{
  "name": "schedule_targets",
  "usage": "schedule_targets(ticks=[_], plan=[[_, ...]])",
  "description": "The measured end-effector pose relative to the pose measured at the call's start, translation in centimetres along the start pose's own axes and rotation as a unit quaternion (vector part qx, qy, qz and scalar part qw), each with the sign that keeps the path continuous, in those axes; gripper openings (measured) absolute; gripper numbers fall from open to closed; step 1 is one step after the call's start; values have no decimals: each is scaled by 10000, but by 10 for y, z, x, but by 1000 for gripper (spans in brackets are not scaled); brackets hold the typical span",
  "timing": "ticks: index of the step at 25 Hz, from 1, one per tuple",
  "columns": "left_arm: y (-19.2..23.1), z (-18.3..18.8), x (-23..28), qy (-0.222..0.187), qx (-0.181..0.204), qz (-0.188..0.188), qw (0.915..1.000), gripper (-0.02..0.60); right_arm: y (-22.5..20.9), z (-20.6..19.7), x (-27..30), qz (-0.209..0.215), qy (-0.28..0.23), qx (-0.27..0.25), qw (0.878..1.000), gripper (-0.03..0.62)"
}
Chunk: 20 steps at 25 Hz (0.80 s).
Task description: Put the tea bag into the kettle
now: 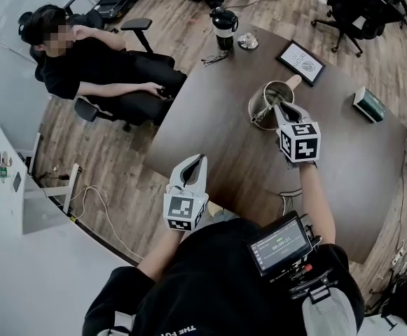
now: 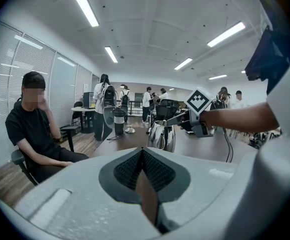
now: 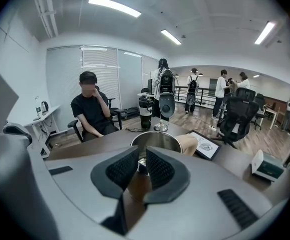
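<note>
Steel kettle [image 1: 261,103] stood open on the table [image 1: 224,142]; right gripper [image 1: 278,108] hung over its mouth, jaws narrowly parted, likely for dropping; no tea bag seen, possibly inside; left gripper [image 1: 199,161] idle, jaws closed.

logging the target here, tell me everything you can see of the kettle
The kettle is a shiny, steel-looking pot with a wide round mouth, open, with no lid on it. A pale tan handle sticks out from its side. It stands upright on the dark brown table. The right gripper hangs over its rim, jaws slightly apart, pointing into the mouth; whether it touches the metal cannot be told. Its contents cannot be made out.
</note>
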<state>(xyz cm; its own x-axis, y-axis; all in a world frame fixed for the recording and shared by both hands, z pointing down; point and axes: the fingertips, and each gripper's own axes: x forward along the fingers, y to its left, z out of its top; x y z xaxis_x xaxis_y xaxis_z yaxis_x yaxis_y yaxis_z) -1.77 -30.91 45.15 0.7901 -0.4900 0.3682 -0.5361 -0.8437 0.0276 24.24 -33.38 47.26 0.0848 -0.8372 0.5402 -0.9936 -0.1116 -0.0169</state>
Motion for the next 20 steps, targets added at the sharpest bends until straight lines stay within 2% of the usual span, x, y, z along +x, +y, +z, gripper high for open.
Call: schedule_targets(ticks=[9, 15, 20], plan=[[-11, 11, -30, -330, 102, -135, 9993, 5, 24, 15, -58, -286, -329, -368, 9984, 25], [-27, 8, -58, -553, 190, -341, 9977, 5, 60, -3, -103, -194, -379, -450, 9981, 8], [-39, 0, -73, -568, 204, -428, 9973, 5, 85, -16, -134, -87, -515, -368, 9980, 8]])
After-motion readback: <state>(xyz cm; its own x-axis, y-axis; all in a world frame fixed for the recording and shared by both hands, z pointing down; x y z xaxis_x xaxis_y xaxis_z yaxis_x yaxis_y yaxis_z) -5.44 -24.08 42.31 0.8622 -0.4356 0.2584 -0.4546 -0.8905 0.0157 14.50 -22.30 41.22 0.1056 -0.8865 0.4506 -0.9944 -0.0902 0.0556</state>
